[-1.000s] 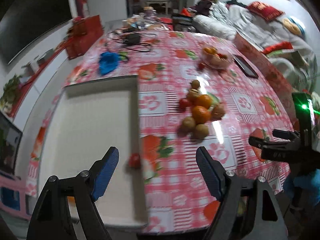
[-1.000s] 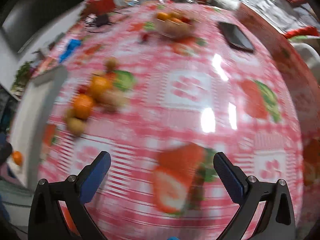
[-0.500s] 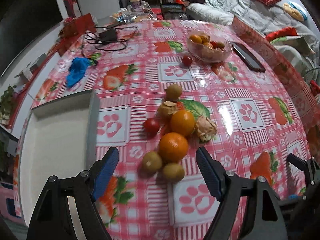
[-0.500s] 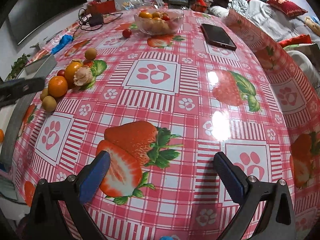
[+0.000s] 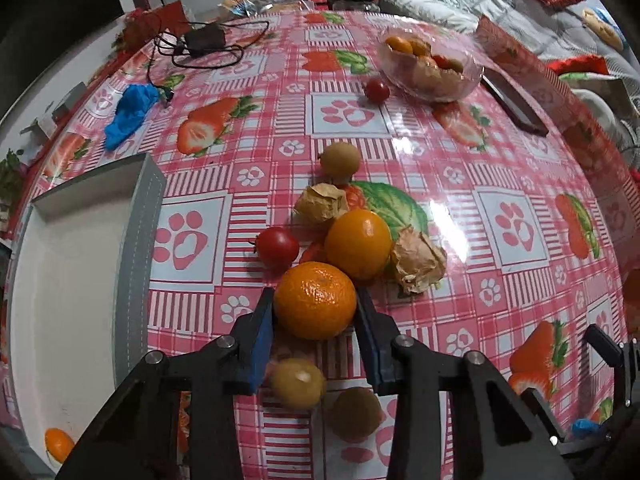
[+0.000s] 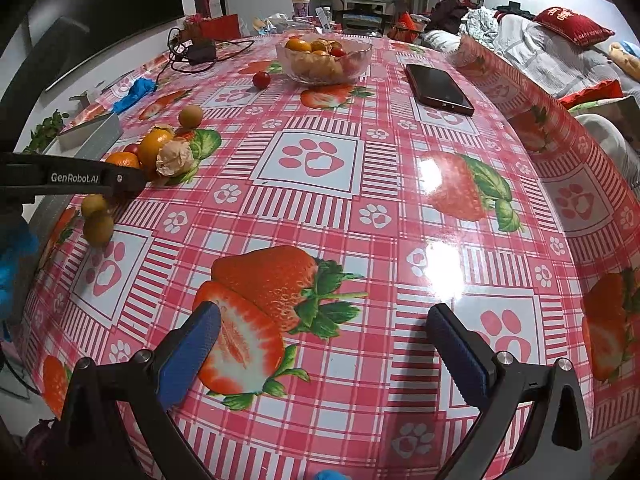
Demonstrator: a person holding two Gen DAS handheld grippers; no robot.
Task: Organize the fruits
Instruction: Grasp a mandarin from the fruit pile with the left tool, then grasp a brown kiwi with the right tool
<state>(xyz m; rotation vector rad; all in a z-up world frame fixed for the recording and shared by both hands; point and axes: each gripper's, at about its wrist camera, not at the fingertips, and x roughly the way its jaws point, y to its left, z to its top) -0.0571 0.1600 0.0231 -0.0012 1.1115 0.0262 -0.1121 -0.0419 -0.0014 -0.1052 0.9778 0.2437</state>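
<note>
A pile of fruit lies mid-table on the pink checked cloth. My left gripper point(image 5: 315, 294) reaches down into it, its jaws closing, and both blue pads touch the sides of an orange mandarin point(image 5: 315, 308). Around it lie a smooth orange citrus point(image 5: 357, 243), a red tomato point(image 5: 277, 246), two papery husked fruits point(image 5: 320, 203) and three brown round fruits point(image 5: 340, 159). The white tray point(image 5: 136, 220) at the left holds a small orange fruit point(image 5: 58, 444). My right gripper point(image 6: 320, 316) hangs open over a printed strawberry, with nothing between its fingers.
A glass bowl point(image 5: 468, 80) of fruit stands at the far right, with a loose tomato point(image 5: 377, 90) beside it. A phone point(image 6: 438, 88) lies near the right edge. A blue cloth point(image 5: 130, 110) and a charger with cable point(image 5: 204, 40) lie at the far left.
My left gripper moved from over the tray to the fruit pile, sank, and its jaws closed around the mandarin. The right gripper shifted a little and stays open.
</note>
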